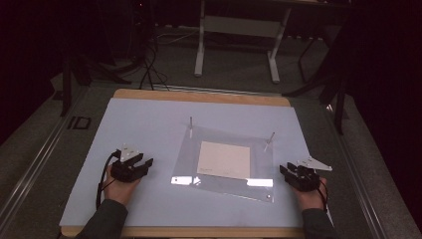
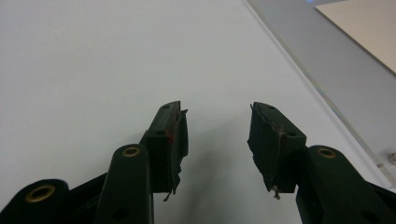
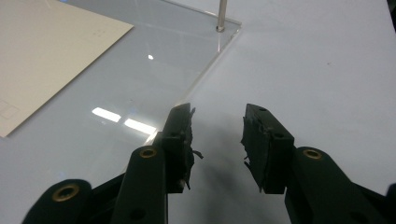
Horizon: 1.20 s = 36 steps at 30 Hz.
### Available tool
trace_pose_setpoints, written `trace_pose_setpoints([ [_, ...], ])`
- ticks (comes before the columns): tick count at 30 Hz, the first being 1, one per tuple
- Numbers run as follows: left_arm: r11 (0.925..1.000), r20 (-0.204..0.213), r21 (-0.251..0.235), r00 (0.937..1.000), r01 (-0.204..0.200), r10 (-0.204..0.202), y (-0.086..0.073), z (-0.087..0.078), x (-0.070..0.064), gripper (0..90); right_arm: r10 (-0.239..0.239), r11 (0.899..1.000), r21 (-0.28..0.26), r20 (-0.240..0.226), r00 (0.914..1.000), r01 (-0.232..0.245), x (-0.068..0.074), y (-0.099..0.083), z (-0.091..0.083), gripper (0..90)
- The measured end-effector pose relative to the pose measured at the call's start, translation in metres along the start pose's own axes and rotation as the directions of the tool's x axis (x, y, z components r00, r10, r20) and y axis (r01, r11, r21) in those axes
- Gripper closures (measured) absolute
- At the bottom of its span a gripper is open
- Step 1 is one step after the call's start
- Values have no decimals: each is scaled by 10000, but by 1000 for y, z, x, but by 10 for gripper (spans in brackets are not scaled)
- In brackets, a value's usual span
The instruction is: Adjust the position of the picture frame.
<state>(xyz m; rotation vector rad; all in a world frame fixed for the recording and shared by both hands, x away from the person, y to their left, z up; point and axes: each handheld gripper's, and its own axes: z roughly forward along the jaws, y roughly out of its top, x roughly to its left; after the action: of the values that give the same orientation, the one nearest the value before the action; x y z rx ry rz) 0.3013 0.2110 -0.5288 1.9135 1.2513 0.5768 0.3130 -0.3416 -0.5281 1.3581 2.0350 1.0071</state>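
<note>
- The clear acrylic plate [image 1: 224, 164] lies flat on the pale blue bench [image 1: 149, 124], a little right of the middle of the high view, with bright reflections along its lower edge.
- A cream sheet of paper [image 1: 225, 159] rests in the middle of this plate; in the right gripper view the sheet [image 3: 51, 51] fills the upper left of the frame.
- Two thin metal pins stand upright at the far corners of the plate — one [image 1: 190, 125] at the upper left corner, the other [image 1: 269, 141] at the upper right corner, slightly tilted.
- The left gripper [image 1: 133, 167] sits at the lower left of the high view, near the plate but apart from it; its fingers [image 2: 170, 135] are spread and grasp nothing.
- The right gripper [image 1: 297, 175] sits at the lower right, just beside the plate's right edge; its fingers [image 3: 180, 140] are also released — nothing between them.
- In the right gripper view one finger is just at the plate's edge [image 3: 205, 70]; whether it touches, I cannot tell.
</note>
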Motion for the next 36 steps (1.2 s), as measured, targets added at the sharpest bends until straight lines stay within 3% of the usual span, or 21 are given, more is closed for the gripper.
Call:
trace_pose_setpoints([
  [13, 9997, 231, -234, 9997, 14, -8, 1, -2, 1, 554, -269, 9996, -116, -73, 9996, 268, 7, 1, 0, 614],
  [23, 9987, 445, -504, 9990, -50, 72, 6, -5, -2, 571, -35, 9996, -289, -61, 10000, 33, 3, 5, -5, 615],
  [25, 9984, 356, -426, 9987, -362, 377, 14, -7, -6, 580, -110, 9991, -403, -89, 9999, 106, 3, 10, -8, 634],
  [36, 9958, 737, -741, 9956, -530, 584, 49, 12, -16, 590, -202, 9987, -468, -261, 9995, 190, 2, 26, -3, 649],
])
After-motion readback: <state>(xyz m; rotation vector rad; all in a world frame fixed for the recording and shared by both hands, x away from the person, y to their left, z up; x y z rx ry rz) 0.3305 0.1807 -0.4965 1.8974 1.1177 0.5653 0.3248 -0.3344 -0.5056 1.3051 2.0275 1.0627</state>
